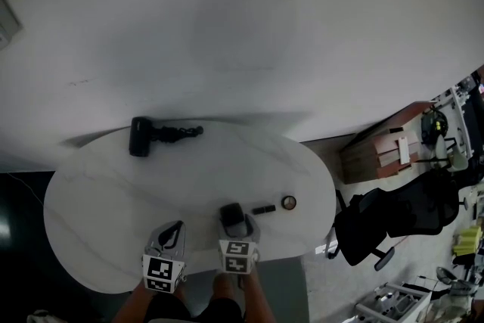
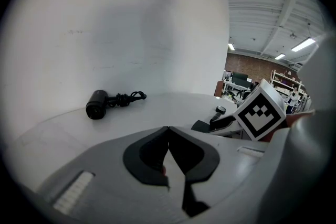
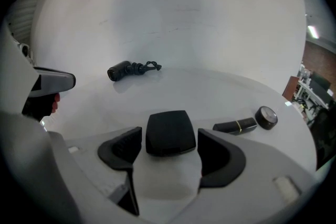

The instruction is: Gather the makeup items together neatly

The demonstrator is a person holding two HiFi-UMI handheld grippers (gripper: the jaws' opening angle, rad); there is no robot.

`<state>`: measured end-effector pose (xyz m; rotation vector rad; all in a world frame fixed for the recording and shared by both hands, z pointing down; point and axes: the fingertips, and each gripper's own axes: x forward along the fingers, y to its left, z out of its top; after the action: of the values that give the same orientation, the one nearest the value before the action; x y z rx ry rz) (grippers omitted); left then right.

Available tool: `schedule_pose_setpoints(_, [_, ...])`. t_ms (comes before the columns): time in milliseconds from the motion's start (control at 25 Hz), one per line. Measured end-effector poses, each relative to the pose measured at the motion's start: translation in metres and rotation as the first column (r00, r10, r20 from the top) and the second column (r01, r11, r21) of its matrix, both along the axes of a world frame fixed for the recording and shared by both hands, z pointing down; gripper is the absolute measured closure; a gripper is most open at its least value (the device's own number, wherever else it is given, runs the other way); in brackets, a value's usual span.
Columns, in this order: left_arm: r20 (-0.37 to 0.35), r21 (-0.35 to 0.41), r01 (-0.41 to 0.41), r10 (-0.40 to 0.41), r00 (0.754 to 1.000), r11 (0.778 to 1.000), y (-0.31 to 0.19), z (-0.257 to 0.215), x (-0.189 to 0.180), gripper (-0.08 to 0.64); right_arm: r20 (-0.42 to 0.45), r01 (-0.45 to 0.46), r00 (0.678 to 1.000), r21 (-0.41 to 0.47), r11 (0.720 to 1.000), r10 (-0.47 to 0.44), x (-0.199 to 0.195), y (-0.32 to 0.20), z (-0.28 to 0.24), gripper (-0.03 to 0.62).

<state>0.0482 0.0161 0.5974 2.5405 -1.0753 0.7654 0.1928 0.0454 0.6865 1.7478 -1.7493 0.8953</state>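
A square black compact (image 3: 170,132) lies flat on the white oval table (image 1: 91,200), between the jaws of my right gripper (image 3: 169,137). Those jaws are open, with a gap on each side of the compact. Just right of it lie a black lipstick tube (image 3: 235,125) and a small round black pot (image 3: 266,117). The head view shows the same row: compact (image 1: 231,213), lipstick tube (image 1: 264,209), pot (image 1: 289,202). My left gripper (image 2: 168,131) is shut with nothing in it, hovering over the table's near edge beside the right gripper (image 1: 237,232).
A black hair dryer (image 1: 141,136) with its coiled cord (image 1: 181,134) lies at the table's far left. A plain white wall rises behind the table. Black office chairs (image 1: 393,215) and a wooden cabinet (image 1: 382,147) stand off to the right.
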Motion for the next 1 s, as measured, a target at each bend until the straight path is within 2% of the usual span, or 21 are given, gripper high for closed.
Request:
schedule_pose_setpoints(200, [-0.023, 0.023, 0.019, -0.018, 1.0, 1.0, -0.004, -0.015, 0.002, 0.549, 0.004, 0.008, 1.0, 0.039, 0.999, -0.008, 0.0, -0.003, -0.022, 0.265])
schedule_pose_setpoints(520, [-0.077, 0.132, 0.046, -0.036, 0.996, 0.99, -0.016, -0.07, 0.014, 0.549, -0.024, 0.051, 0.999, 0.216, 0.975, -0.047, 0.013, -0.024, -0.101, 0.265])
schedule_pose_setpoints(720, [-0.118, 0.215, 0.097, -0.073, 0.99, 0.972, -0.026, -0.11, 0.015, 0.549, -0.052, 0.107, 0.994, 0.361, 0.926, -0.095, 0.013, -0.038, -0.166, 0.265])
schedule_pose_setpoints(880, [-0.155, 0.278, 0.151, -0.111, 0.982, 0.949, -0.03, -0.146, 0.013, 0.549, -0.076, 0.155, 0.988, 0.438, 0.885, -0.136, 0.01, -0.043, -0.208, 0.285])
schedule_pose_setpoints(1000, [-0.173, 0.317, 0.188, -0.138, 0.975, 0.93, -0.03, -0.164, 0.009, 0.549, -0.113, 0.199, 0.98, 0.487, 0.85, -0.165, 0.004, -0.047, -0.233, 0.389])
